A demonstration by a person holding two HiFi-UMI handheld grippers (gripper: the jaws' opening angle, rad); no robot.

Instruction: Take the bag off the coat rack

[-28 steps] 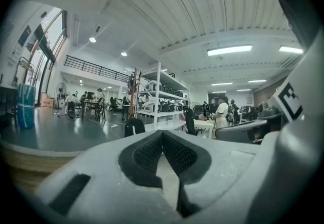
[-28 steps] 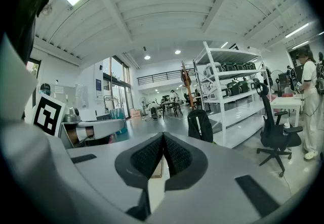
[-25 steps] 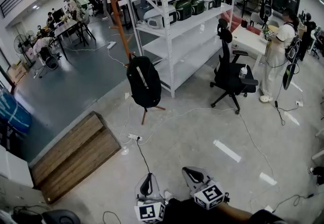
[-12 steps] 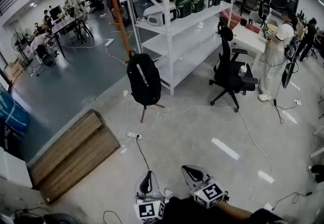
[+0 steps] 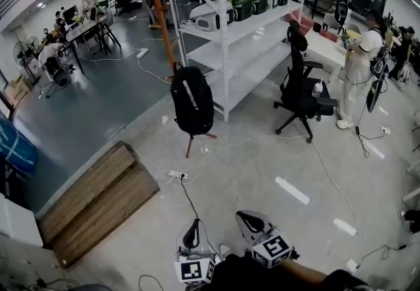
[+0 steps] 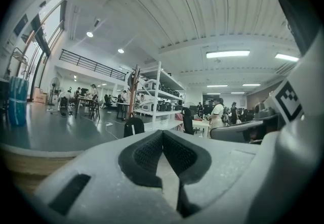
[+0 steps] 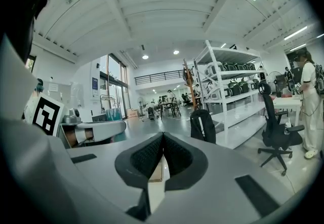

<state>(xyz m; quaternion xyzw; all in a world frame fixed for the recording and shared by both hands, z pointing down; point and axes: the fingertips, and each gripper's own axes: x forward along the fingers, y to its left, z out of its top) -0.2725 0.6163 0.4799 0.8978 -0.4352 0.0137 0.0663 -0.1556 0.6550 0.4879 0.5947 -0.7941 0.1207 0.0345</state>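
Bag [image 5: 192,100] hung low on the rack [image 5: 162,14], untouched. My left gripper [image 5: 191,236] and right gripper [image 5: 251,224] were clenched empty, well short of the rack. Approach, grasp and lift-off all remained.

Matt black cloth bag [image 5: 192,100] well ahead of the matt grey plastic left gripper [image 5: 191,225], brown wooden coat rack [image 5: 163,20], white metal shelving [image 5: 249,53], glossy grey floor [image 5: 262,171].

The bag [image 5: 192,108] hangs on the coat rack [image 5: 163,17]. Right of the coat rack: shelving unit [image 5: 243,46], then office chair [image 5: 298,92]. Left of it, nearer the camera: wooden platform [image 5: 98,198].
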